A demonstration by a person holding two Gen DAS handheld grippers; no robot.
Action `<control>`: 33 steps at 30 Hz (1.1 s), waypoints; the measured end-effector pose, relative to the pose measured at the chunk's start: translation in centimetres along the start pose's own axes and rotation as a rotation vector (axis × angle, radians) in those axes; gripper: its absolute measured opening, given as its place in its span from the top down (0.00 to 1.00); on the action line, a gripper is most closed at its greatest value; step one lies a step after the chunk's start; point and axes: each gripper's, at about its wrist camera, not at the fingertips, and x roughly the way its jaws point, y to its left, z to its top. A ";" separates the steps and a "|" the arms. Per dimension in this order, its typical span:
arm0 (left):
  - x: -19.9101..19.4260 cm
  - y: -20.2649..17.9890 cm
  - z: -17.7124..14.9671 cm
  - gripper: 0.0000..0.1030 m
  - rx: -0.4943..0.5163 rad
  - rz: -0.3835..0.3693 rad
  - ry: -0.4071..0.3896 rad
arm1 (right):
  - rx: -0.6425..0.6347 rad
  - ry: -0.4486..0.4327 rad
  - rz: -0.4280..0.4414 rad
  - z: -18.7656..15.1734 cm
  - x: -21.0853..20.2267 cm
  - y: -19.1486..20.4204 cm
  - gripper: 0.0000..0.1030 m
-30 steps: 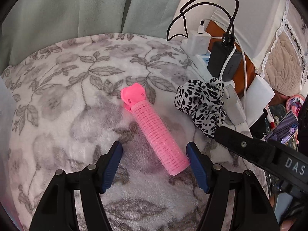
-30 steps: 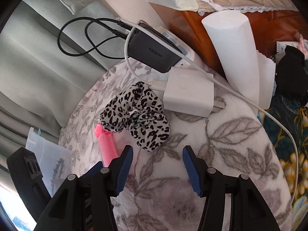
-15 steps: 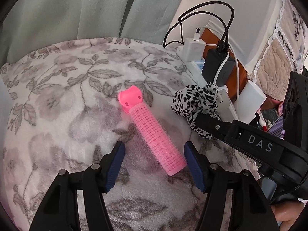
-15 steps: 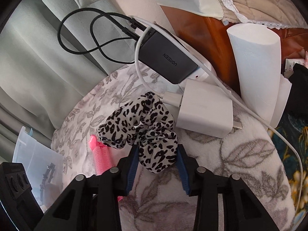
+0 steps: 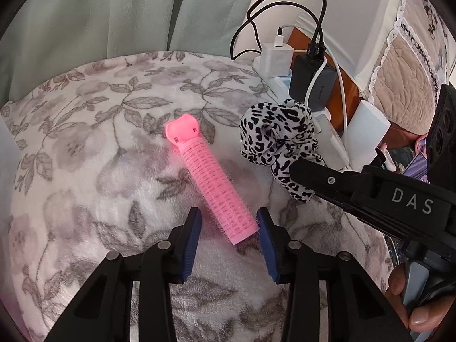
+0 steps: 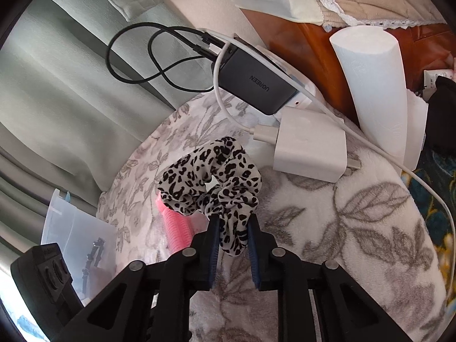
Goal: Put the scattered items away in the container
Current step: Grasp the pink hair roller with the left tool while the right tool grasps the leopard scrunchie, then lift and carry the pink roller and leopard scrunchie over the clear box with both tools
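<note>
A pink hair roller [image 5: 211,179] lies slantwise on the floral blanket [image 5: 85,171]. My left gripper [image 5: 229,229] is open, its fingers drawn in on either side of the roller's near end. The right pad touches it and the left pad stands a little apart. A black-and-white leopard scrunchie [image 6: 211,176] is pinched at its near edge by my right gripper [image 6: 232,236], which is shut on it. In the left wrist view the scrunchie [image 5: 276,134] hangs from the right gripper's finger [image 5: 310,173]. A clear plastic box [image 6: 71,225] stands at the left with a dark clip inside.
A white charger [image 6: 307,148], a dark power brick [image 6: 256,85] and looped cables [image 6: 136,57] crowd the blanket's far edge. A paper roll [image 6: 373,85] leans on the wooden headboard [image 6: 319,51]. Pale green curtains [image 5: 99,28] hang behind. A person's fingers [image 5: 421,313] grip the right handle.
My right gripper moved forward and shut on the scrunchie. My left gripper advanced over the roller's near end and its fingers narrowed.
</note>
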 end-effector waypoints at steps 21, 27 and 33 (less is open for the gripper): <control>-6.4 -0.6 -2.2 0.76 -0.014 0.028 -0.044 | -0.007 -0.065 0.099 -2.2 -9.2 2.7 0.80; -9.7 -1.1 -2.7 0.76 -0.004 0.017 -0.096 | -0.029 -0.106 0.121 -3.1 -12.5 4.1 0.80; -13.4 -1.6 -3.1 0.76 0.005 0.006 -0.166 | -0.069 -0.150 0.134 -3.6 -14.8 6.5 0.80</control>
